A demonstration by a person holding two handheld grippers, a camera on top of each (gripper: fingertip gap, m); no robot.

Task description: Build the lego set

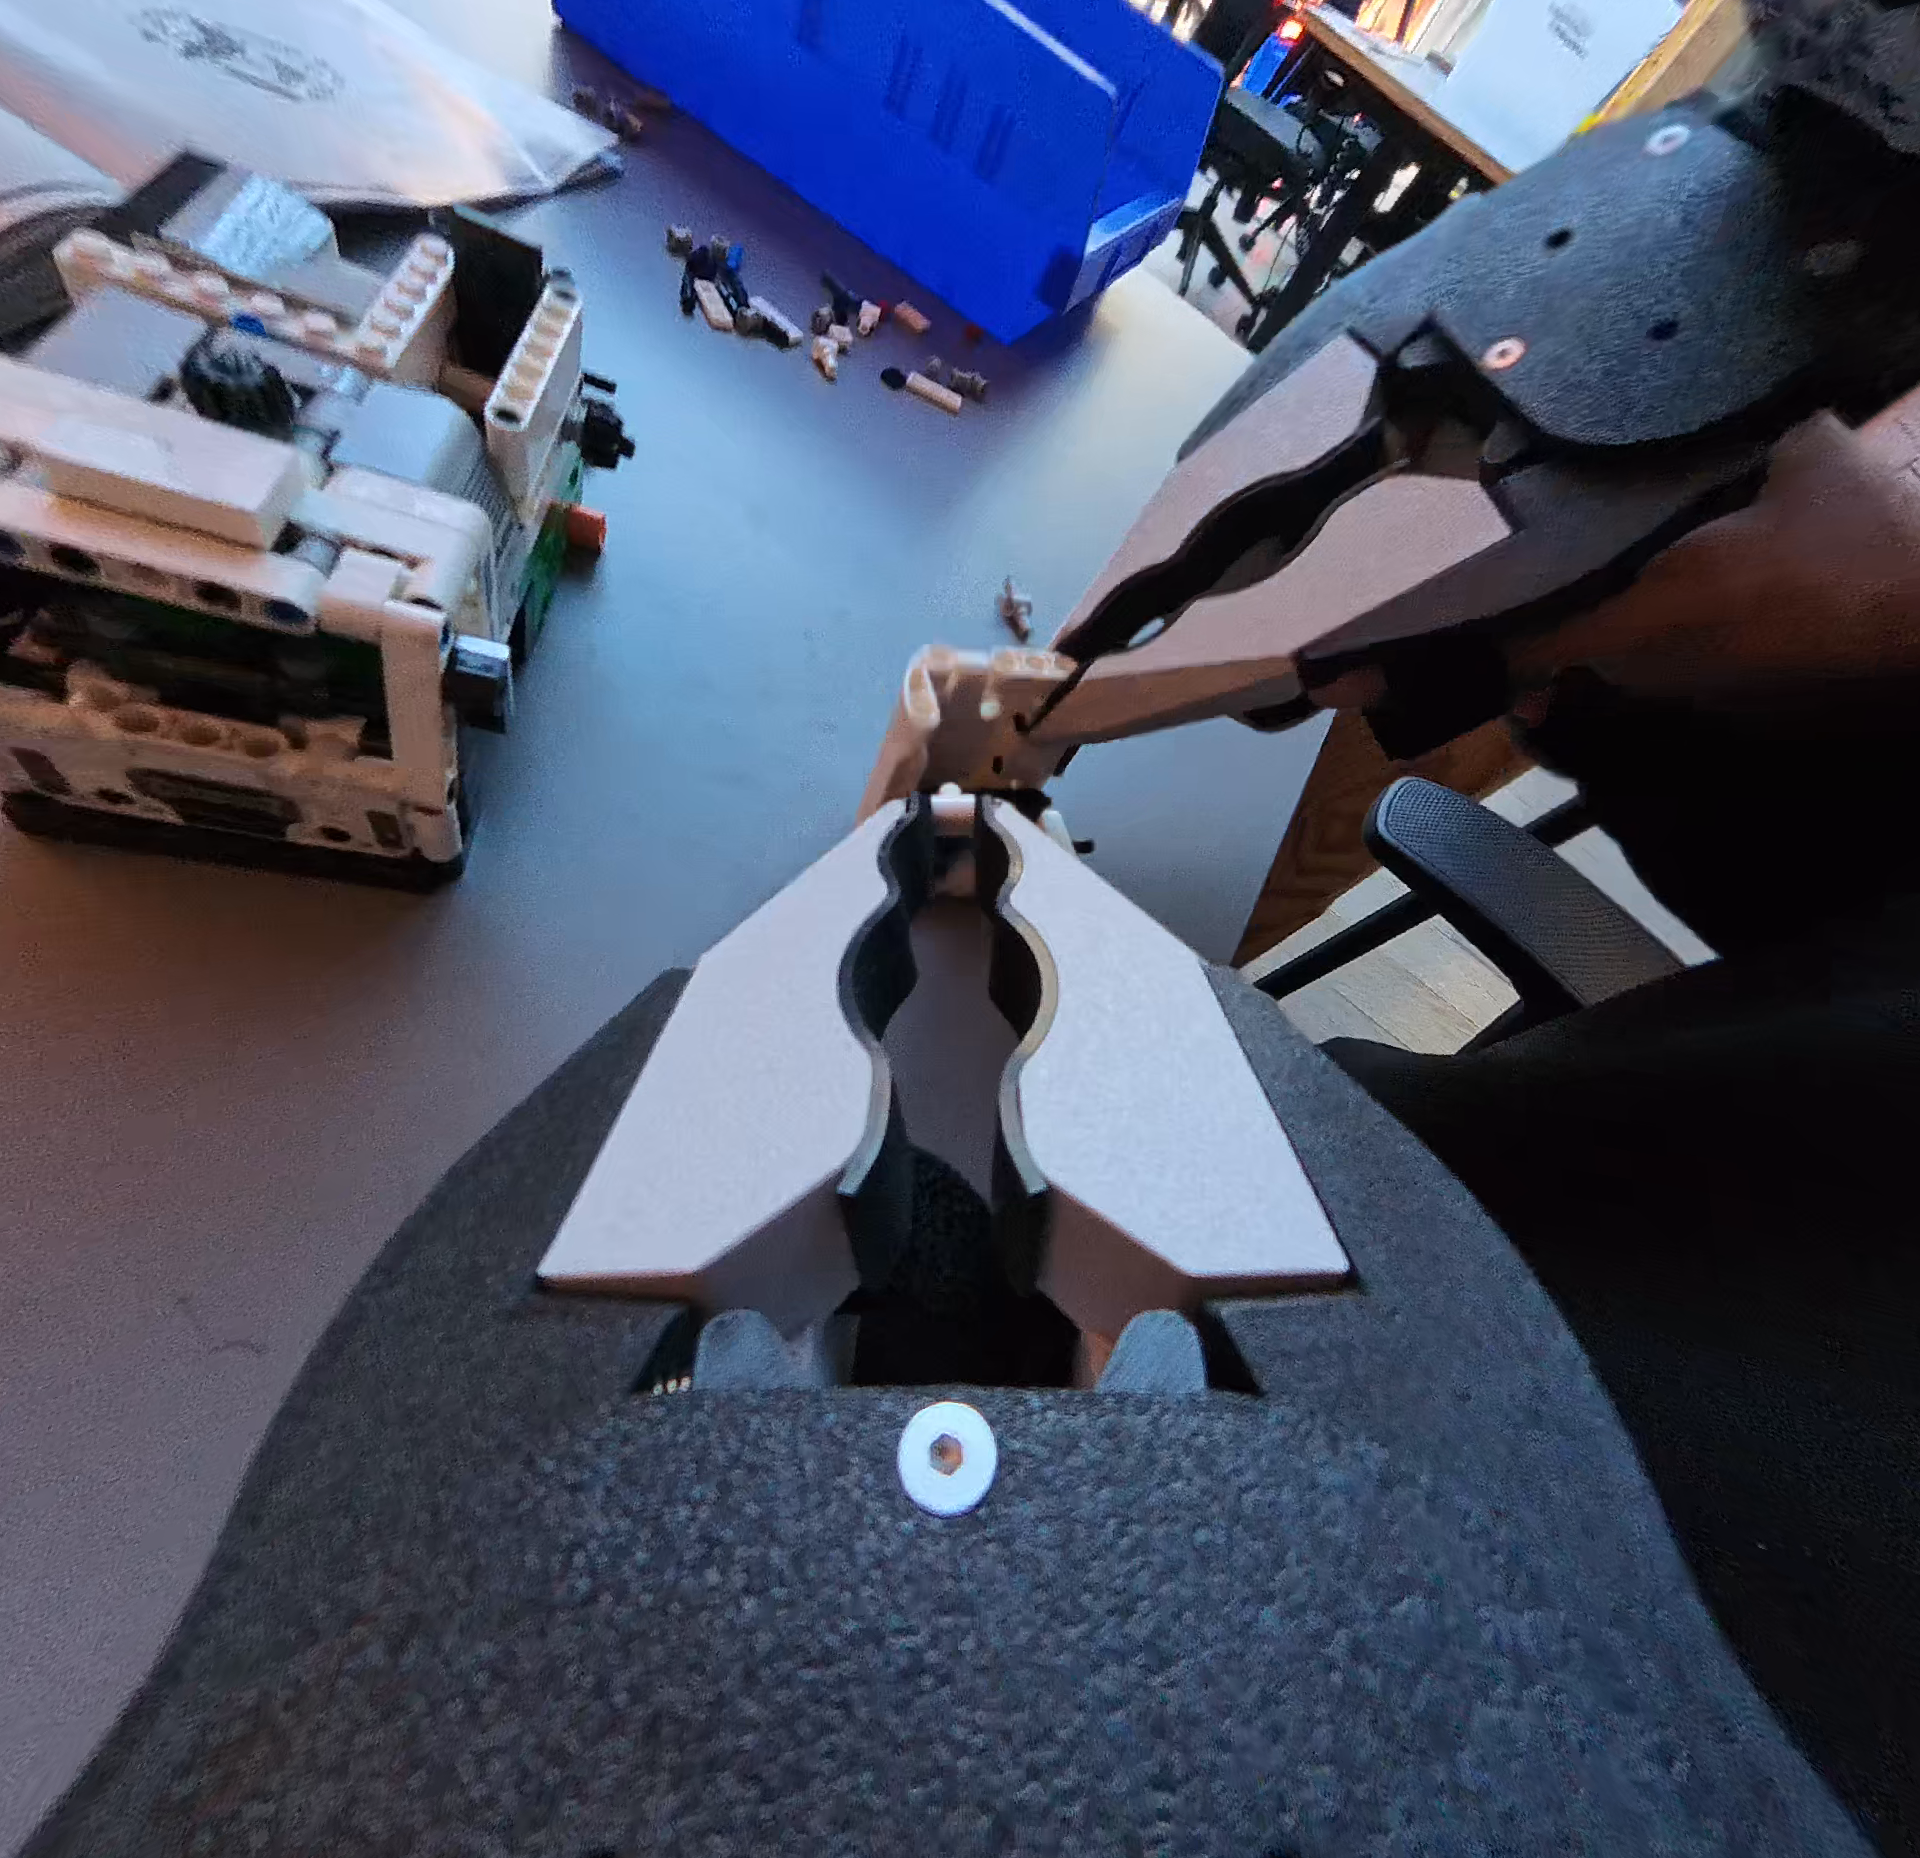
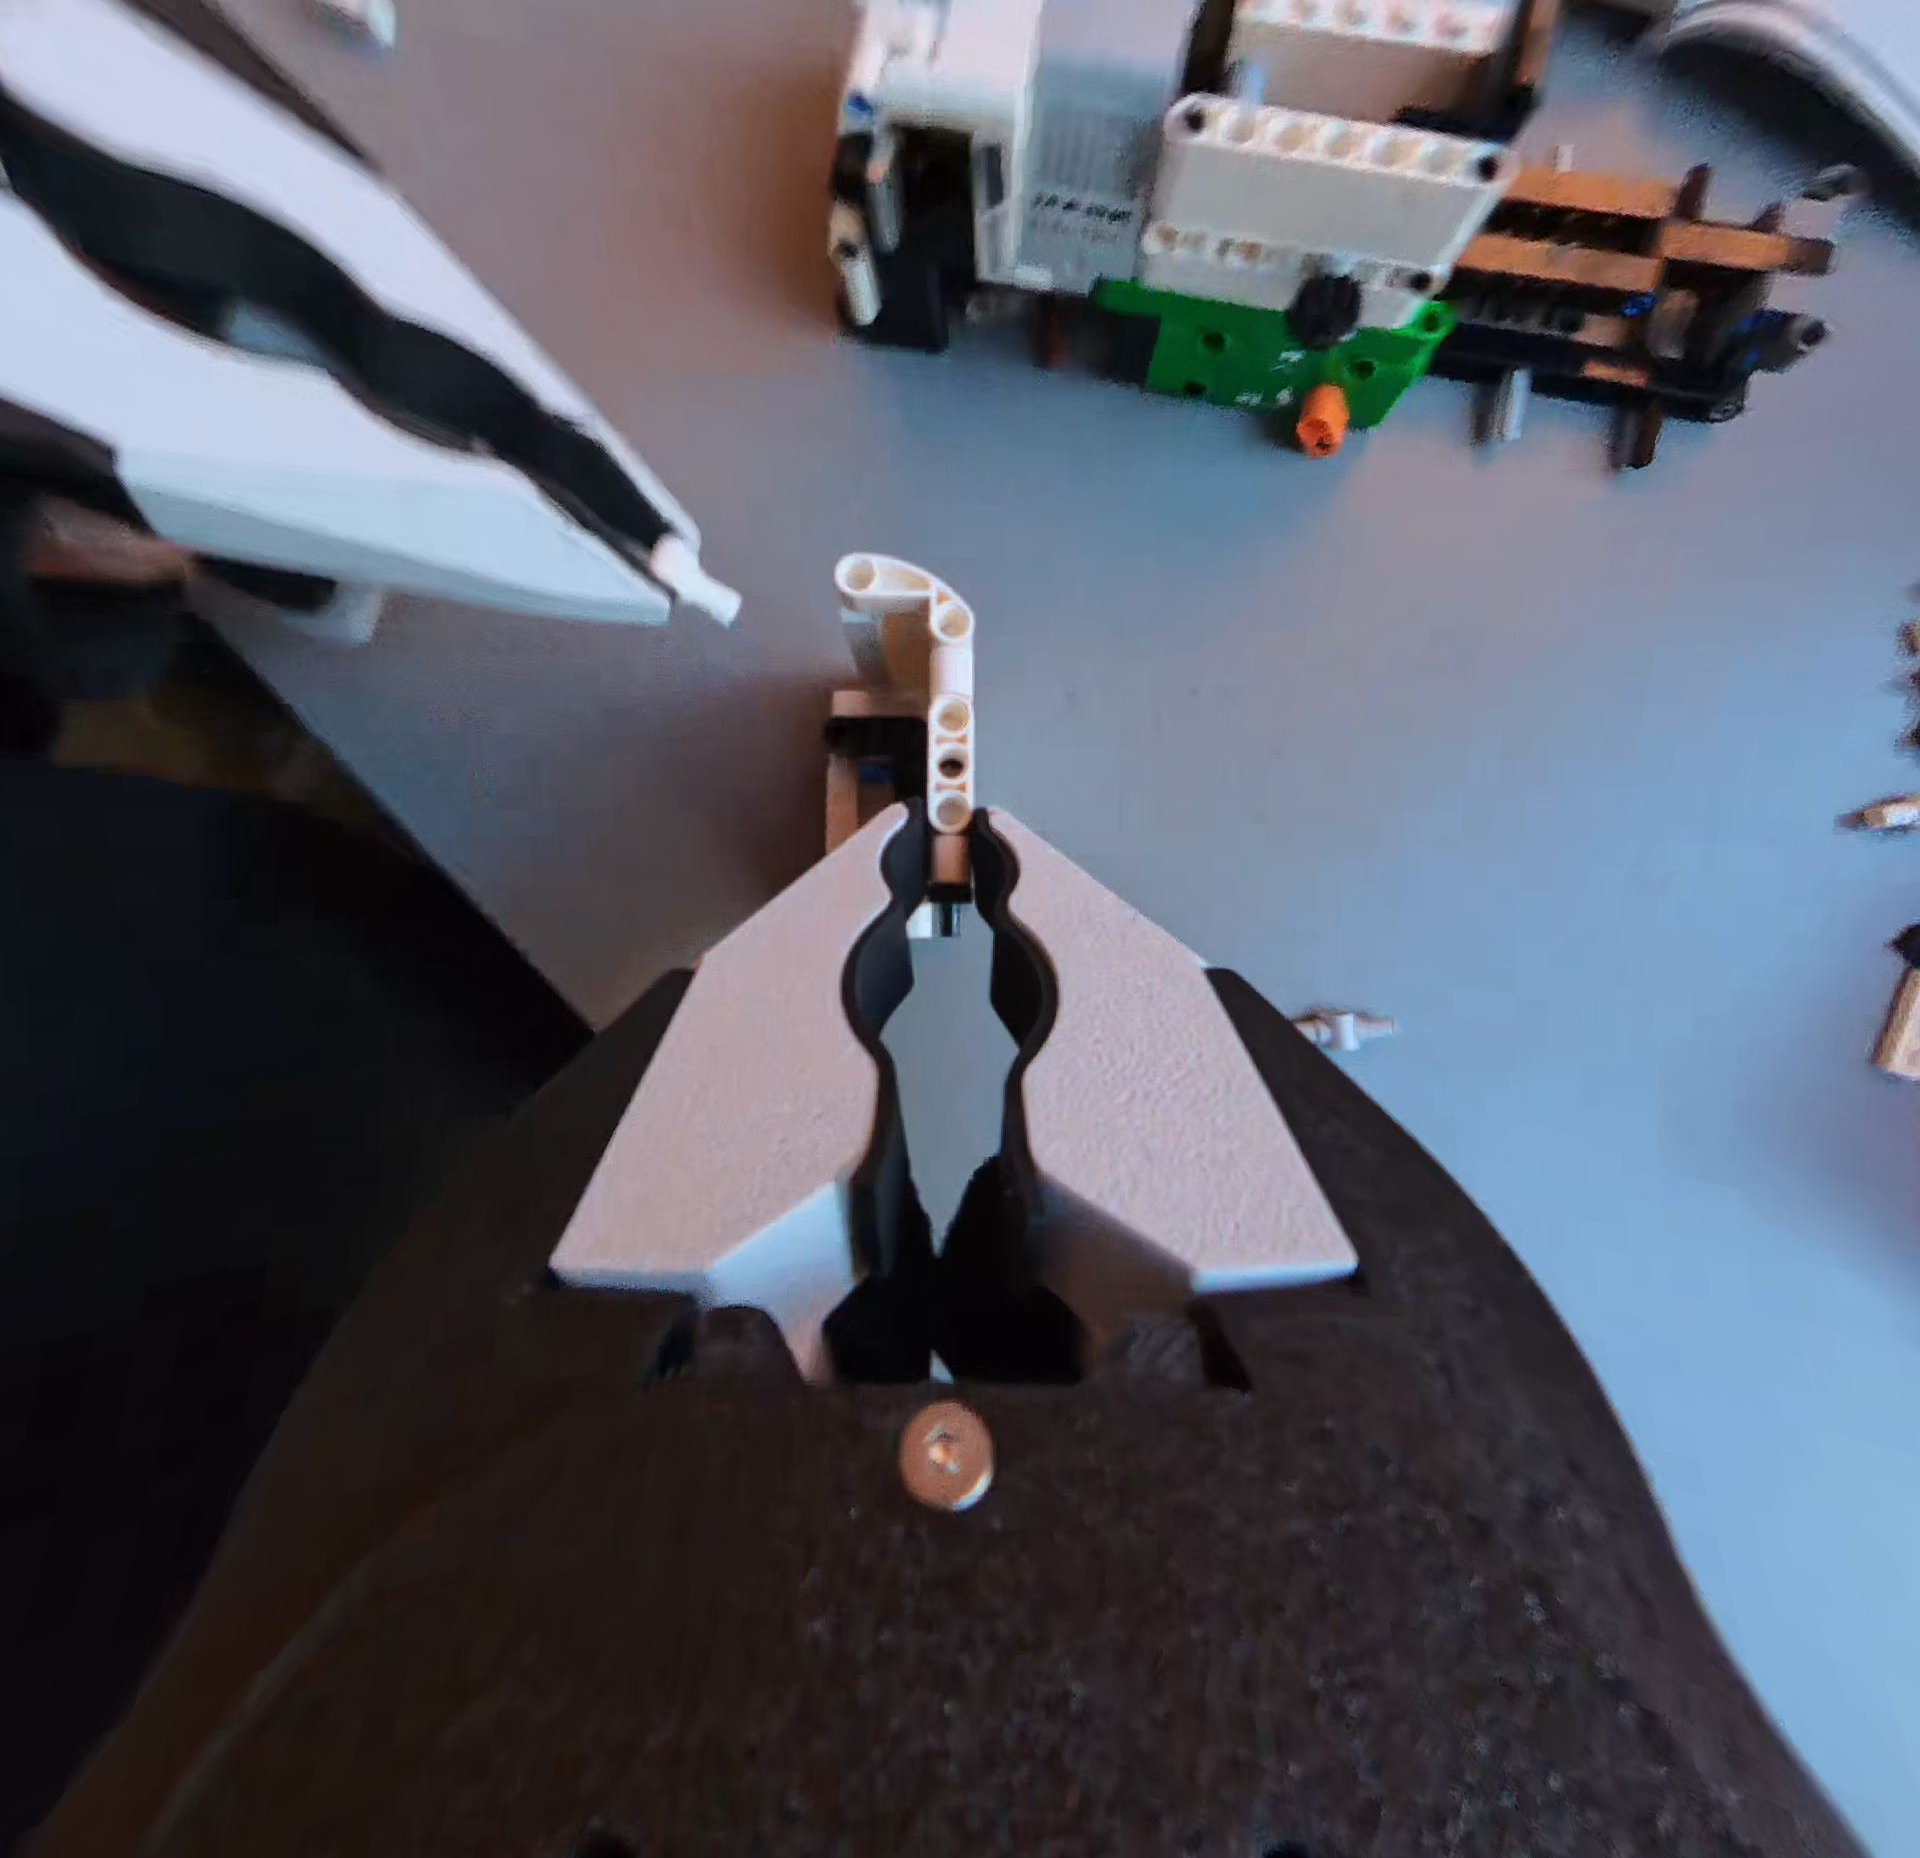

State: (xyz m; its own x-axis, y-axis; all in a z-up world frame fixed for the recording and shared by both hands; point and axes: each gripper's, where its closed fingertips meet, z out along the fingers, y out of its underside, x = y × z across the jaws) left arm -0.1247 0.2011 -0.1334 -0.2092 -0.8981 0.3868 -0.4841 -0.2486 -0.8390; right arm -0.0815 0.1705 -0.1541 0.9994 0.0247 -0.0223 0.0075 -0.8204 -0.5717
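My right gripper [image 2: 948,821] is shut on a white bent beam assembly [image 2: 951,686] and holds it above the grey table. In the left wrist view it [image 1: 1044,712] comes in from the right with the same assembly [image 1: 966,707]. My left gripper [image 1: 948,811] is shut on a small white pin [image 1: 951,806], just below and in front of the assembly. In the right wrist view the left gripper [image 2: 691,582] sits at upper left, its pin [image 2: 712,595] a short gap from the beam's bent end. The partly built white, green and black truck [image 1: 260,561] stands on the table at left, and at the top of the right wrist view [image 2: 1195,198].
Several loose small pieces [image 1: 821,317] lie beside a blue bin [image 1: 914,94] at the far side. A plastic bag [image 1: 260,63] lies behind the truck. One small connector [image 2: 1340,1029] lies near my right gripper. The table edge and a black chair [image 1: 1507,894] are at right. One gripper's finger ends stand about 6 cm off the other's. My right gripper's tips are some 10 cm from the small connector [image 2: 1340,1029]. It turns up in the left wrist view [image 1: 1019,601] as well.
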